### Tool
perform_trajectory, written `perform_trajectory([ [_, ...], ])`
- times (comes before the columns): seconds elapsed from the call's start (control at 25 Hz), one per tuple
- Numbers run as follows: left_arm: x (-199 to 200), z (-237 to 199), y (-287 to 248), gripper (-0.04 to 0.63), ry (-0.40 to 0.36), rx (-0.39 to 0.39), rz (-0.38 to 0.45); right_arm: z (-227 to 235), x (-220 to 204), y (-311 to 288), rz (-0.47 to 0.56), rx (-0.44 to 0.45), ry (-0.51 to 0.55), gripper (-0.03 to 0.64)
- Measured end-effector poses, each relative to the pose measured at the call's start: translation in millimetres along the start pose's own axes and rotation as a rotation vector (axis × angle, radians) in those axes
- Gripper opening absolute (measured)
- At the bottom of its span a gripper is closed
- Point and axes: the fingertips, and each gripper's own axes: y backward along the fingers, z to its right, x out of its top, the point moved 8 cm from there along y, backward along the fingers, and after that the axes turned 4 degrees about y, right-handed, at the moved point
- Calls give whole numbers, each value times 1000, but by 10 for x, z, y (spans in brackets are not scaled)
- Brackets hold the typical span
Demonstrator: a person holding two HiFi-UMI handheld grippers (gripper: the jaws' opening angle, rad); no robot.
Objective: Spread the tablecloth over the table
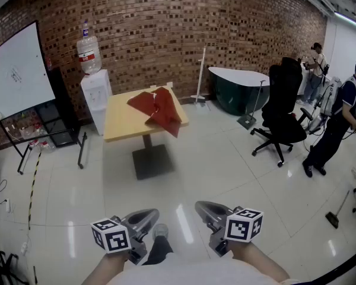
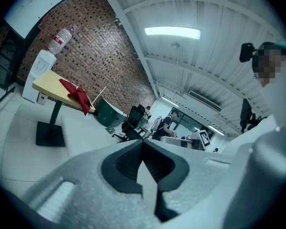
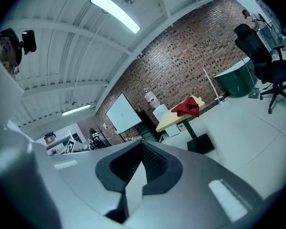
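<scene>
The red tablecloth (image 1: 158, 108) lies crumpled on the right side of the yellow counter (image 1: 121, 123), one fold hanging over its edge, while well apart from it the left gripper (image 1: 143, 218) and right gripper (image 1: 209, 211) are both pressed together, holding nothing.

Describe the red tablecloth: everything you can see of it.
The tablecloth is plain red fabric. It lies crumpled in a loose heap on the right part of the yellow table, and one fold droops over the table's right edge near the front corner. Only the table touches it, and most of the top is uncovered.
</scene>
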Motion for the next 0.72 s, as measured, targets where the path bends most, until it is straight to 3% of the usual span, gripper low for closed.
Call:
perform_trajectory([
  [0.2, 370, -742, -299, 0, 35, 2, -22, 518, 197, -676, -20, -29, -46, -3],
  [0.36, 1148, -1655, -548, 0, 23, 18, -60, 973, 689, -1592, -12, -76, -84, -3],
  [0.48, 1740, -2253, -826, 0, 59, -11, -103, 1290, 1056, -2199, -14, -104, -113, -3],
  [0.72, 2734, -3051, -1323, 0, 18, -64, -128, 1750, 1723, -3027, 15, -152, -92, -3],
])
